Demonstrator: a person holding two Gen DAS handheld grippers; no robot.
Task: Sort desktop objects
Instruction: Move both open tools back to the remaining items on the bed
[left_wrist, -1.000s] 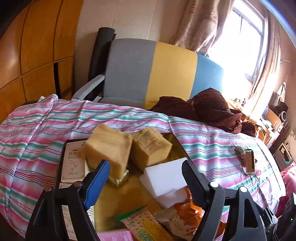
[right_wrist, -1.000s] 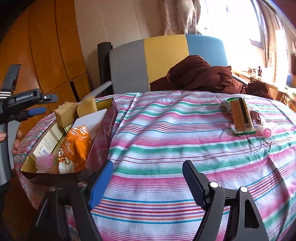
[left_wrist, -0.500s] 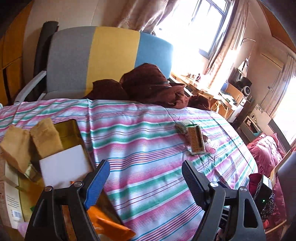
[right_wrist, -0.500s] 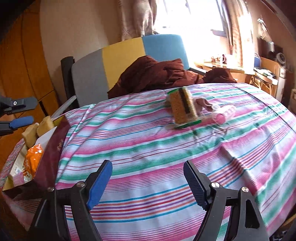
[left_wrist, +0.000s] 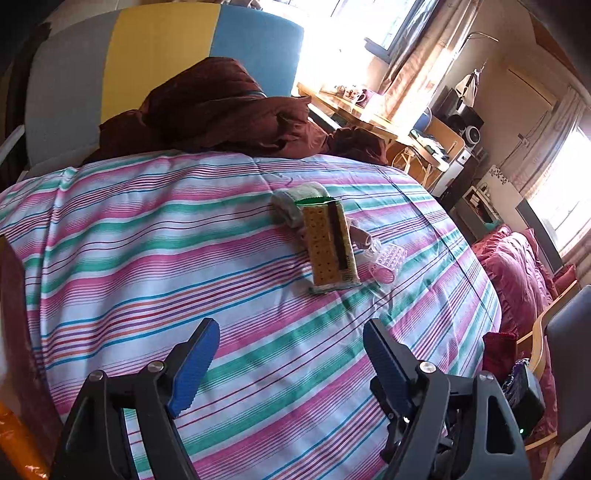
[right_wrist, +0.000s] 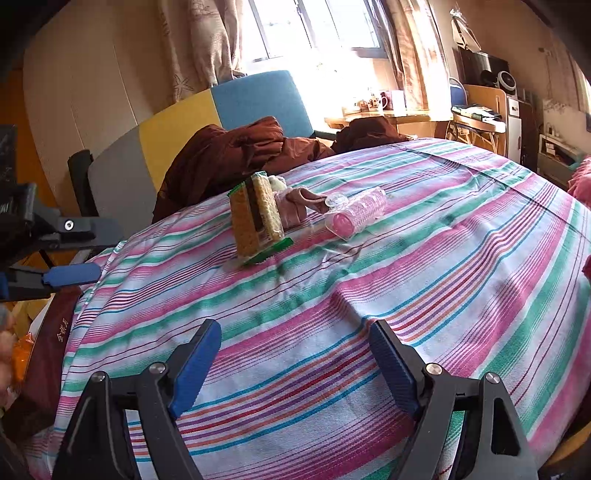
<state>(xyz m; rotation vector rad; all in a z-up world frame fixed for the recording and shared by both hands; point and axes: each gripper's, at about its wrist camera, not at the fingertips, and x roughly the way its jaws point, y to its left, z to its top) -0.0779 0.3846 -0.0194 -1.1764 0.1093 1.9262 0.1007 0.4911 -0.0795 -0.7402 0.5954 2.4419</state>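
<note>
Both claws are held released and empty: the left gripper (left_wrist: 290, 343) and right gripper (right_wrist: 293, 343) at lower centre. A cracker packet (left_wrist: 330, 246) is seen at frame centre on the striped cloth (left_wrist: 147, 258), touching a pink roller (left_wrist: 388, 260).

Left gripper (left_wrist: 288, 347) with black angular plastic arms, ribbed blue pads (left_wrist: 194, 365) on the fingertips, silver screw heads at the joints, right gripper (right_wrist: 293, 349) of identical build, black frame, blue ribbed pads (right_wrist: 195, 365), round silver screws
</note>
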